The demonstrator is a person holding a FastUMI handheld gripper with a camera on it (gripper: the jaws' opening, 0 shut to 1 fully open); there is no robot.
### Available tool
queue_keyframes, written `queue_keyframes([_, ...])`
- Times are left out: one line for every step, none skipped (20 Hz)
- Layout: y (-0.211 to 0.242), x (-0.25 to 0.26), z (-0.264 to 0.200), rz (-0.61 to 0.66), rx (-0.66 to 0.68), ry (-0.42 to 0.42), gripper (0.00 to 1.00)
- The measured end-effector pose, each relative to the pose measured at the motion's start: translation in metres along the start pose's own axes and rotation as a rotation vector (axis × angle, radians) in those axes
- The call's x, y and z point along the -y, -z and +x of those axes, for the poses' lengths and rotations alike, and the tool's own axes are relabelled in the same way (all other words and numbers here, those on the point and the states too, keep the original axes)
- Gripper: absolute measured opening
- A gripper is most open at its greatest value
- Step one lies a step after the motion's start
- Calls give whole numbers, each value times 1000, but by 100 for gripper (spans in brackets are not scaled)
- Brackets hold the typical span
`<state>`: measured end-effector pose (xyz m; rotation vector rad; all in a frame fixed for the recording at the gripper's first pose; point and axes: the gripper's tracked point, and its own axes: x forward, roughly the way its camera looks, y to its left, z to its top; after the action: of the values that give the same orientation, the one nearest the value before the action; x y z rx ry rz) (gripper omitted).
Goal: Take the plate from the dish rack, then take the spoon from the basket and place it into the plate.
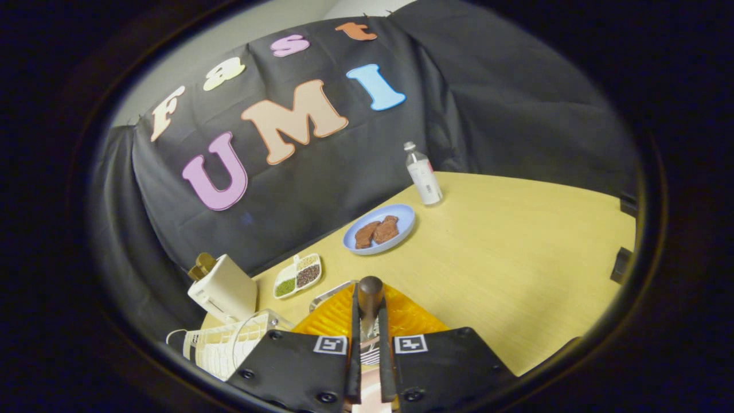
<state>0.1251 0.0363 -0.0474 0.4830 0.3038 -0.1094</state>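
Observation:
My gripper [369,321] is shut on the spoon [370,288]. Its dark brown handle stands up between the two fingers, with the rounded end poking out beyond the tips and a bit of metal showing lower down between them. Right behind the fingers and below the spoon lies the orange ribbed plate [410,318] on the yellow table. The white wire basket [223,344] sits just left of my left finger. A curved metal piece [327,295] shows at the plate's left rim; I cannot tell what it belongs to.
A white toaster [222,288] stands beyond the basket. Further on are a small divided dish of beans [298,275], a blue plate with brown food [380,229] and a clear bottle [423,175]. Bare tabletop [516,258] stretches to the right.

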Motion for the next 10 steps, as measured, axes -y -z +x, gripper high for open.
queue_keyframes([-2, -1, -1, -7, 2, 2, 16])
queue_keyframes([-3, -2, -2, -19, 0, 1, 16])
queue_keyframes([-6, -3, -5, -22, 1, 0, 16])
queue_keyframes([-10, -7, -6, -21, 8, -7, 16])
queue_keyframes([-16, -10, -8, -16, 16, -15, 16])
queue_keyframes([-21, -14, -12, -6, 29, -27, 16])
queue_keyframes([-28, -18, -17, 3, 44, -36, 16])
queue_keyframes([-37, -20, -22, 12, 61, -44, 16])
queue_keyframes([-45, -21, -28, 19, 77, -50, 16])
queue_keyframes([-51, -24, -33, 24, 95, -56, 16])
